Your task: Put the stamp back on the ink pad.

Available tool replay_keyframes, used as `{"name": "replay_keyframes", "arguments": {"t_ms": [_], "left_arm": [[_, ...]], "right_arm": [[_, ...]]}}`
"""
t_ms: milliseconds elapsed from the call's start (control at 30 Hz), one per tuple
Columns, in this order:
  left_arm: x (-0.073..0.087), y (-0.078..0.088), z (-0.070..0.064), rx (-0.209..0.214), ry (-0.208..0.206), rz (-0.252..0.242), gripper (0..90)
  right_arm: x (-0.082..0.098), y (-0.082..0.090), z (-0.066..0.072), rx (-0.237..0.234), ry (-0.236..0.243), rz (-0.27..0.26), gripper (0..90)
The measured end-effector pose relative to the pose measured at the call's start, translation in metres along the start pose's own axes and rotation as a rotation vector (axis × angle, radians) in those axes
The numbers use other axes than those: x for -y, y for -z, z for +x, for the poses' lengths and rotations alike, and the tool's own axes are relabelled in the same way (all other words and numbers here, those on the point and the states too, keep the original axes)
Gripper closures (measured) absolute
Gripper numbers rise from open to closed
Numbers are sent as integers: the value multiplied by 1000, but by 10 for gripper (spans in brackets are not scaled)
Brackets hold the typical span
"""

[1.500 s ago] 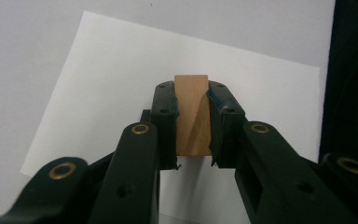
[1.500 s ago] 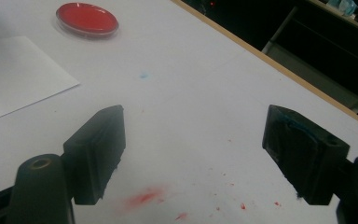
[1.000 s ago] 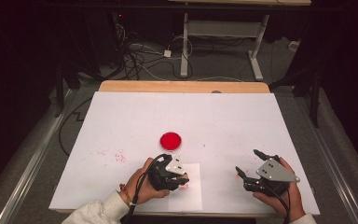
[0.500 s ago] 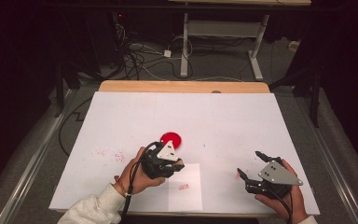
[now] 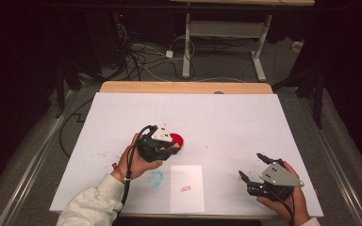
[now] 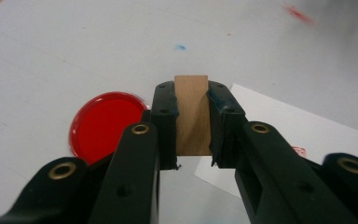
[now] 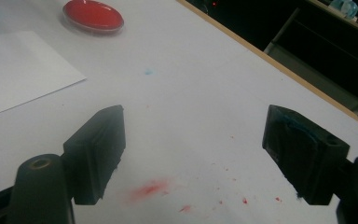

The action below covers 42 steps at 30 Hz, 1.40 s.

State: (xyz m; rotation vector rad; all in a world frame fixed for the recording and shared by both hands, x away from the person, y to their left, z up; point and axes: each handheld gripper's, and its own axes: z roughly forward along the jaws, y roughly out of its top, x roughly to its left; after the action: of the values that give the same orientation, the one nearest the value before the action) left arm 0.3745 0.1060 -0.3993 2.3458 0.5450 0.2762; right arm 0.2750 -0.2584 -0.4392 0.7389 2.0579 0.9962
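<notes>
Table (image 5: 245, 122) white, paint-flecked; paper (image 5: 187, 188) near front edge, red mark on it; red ink pad (image 6: 103, 125) beyond; left gripper (image 6: 192, 119) clamps wooden stamp (image 6: 192, 114) just beside pad: re-inking step, next press stamp squarely into pad; right gripper (image 7: 193, 154) gapes empty

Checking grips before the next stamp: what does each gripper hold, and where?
Left gripper clamps a wooden block by its two sides. Right gripper holds nothing.

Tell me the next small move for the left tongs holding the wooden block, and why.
Probably lower the wooden block onto the red ink pad. The left tongs are shut on the block and sit right beside the pad, and the white paper already carries one red stamp mark, so re-inking looks due. The right tongs rest open, apart.
</notes>
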Motion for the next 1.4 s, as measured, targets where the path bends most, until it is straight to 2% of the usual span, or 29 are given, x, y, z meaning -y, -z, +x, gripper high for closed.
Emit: {"name": "replay_keyframes", "arguments": {"t_ms": [267,767,867,1100,1267,1400], "left_arm": [[-1,-9,14,-3,34,6,735],[3,-41,39,-3,102,71,733],[4,-45,43,-14,107,90,732],[8,-50,47,2,132,92,731],[10,-56,47,5,130,117,730],[11,-59,48,-6,139,121,729]], "right_arm": [[1,-1,0,-4,0,10,220],[2,-3,1,-14,6,21,221],[2,-3,1,-13,4,22,221],[2,-3,2,-18,8,27,221],[3,-4,2,-22,13,30,221],[3,-4,2,-21,15,29,221]]}}
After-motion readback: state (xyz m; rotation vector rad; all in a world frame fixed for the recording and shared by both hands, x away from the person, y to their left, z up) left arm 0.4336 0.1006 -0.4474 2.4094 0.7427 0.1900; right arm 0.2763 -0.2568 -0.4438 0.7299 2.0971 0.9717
